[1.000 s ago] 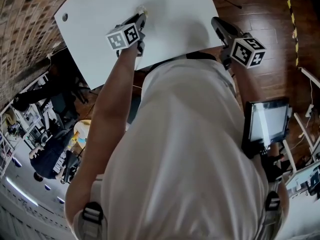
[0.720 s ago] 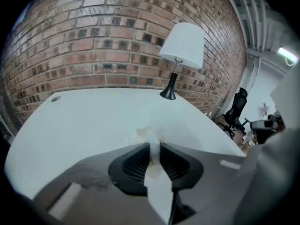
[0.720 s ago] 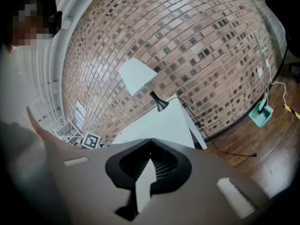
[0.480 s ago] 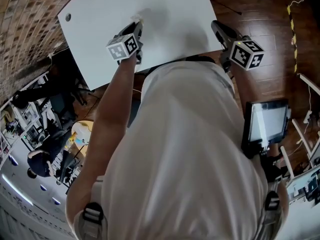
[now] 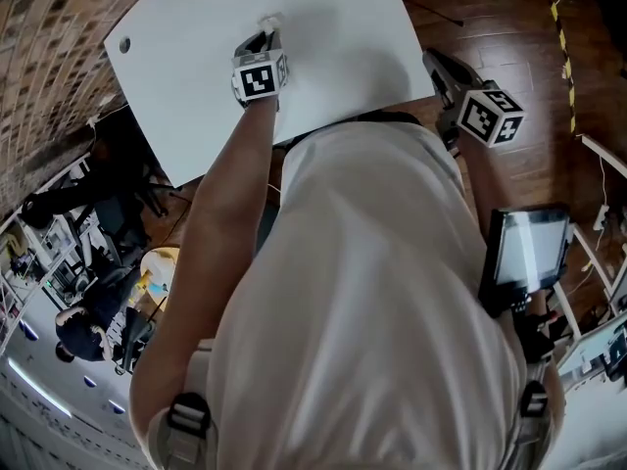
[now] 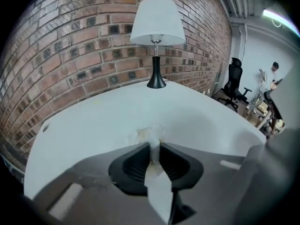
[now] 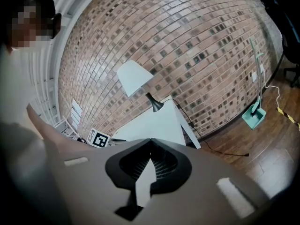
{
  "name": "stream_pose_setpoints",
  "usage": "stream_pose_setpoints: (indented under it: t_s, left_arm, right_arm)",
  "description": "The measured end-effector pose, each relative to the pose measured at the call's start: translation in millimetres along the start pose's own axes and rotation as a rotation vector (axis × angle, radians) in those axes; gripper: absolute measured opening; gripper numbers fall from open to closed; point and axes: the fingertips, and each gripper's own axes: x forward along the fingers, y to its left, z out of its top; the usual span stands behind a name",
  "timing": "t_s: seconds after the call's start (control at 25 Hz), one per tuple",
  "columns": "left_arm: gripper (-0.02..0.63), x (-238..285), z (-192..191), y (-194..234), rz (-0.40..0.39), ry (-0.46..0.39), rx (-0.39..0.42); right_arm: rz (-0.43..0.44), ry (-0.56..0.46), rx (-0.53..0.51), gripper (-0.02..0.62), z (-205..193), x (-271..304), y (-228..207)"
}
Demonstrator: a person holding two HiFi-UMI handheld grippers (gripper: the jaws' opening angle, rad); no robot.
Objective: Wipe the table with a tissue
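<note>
A crumpled white tissue (image 6: 149, 134) lies pressed on the white table (image 6: 93, 121), and a loose flap of it trails back between the jaws. My left gripper (image 6: 154, 144) is shut on the tissue and points steeply down at the tabletop; its jaws have just closed a little tighter on it. From the head view the tissue (image 5: 268, 20) peeks out past the left gripper (image 5: 265, 33), near the middle of the table (image 5: 333, 18). My right gripper (image 5: 437, 61) hovers off the table's right edge over the floor. Its jaws (image 7: 151, 140) meet at the tips, with nothing between them.
A lamp with a white shade (image 6: 157, 27) stands at the table's far side against the brick wall. A cable hole (image 5: 124, 44) sits near the table's left corner. A screen device (image 5: 527, 248) hangs at the person's right. A black office chair (image 6: 233, 78) and a person (image 6: 270, 76) are far right.
The left wrist has rolled, so its marker cube now faces the head camera squarely, and it shifted slightly on the table with the tissue. The right gripper has barely moved.
</note>
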Motion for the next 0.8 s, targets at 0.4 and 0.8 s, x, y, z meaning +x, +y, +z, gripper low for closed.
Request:
stream_pose_setpoints:
  t_s: [0.4,0.8]
  left_arm:
    - [0.077,-28,-10,-118,-0.387,0.008,0.105]
    - [0.077,-120,-29,-98,-0.408,-0.192,-0.065]
  right_arm:
    - [0.045,0.015,-0.013,0.006,0,18,17]
    - [0.142,0.086,-0.063,0.006,-14,50,46]
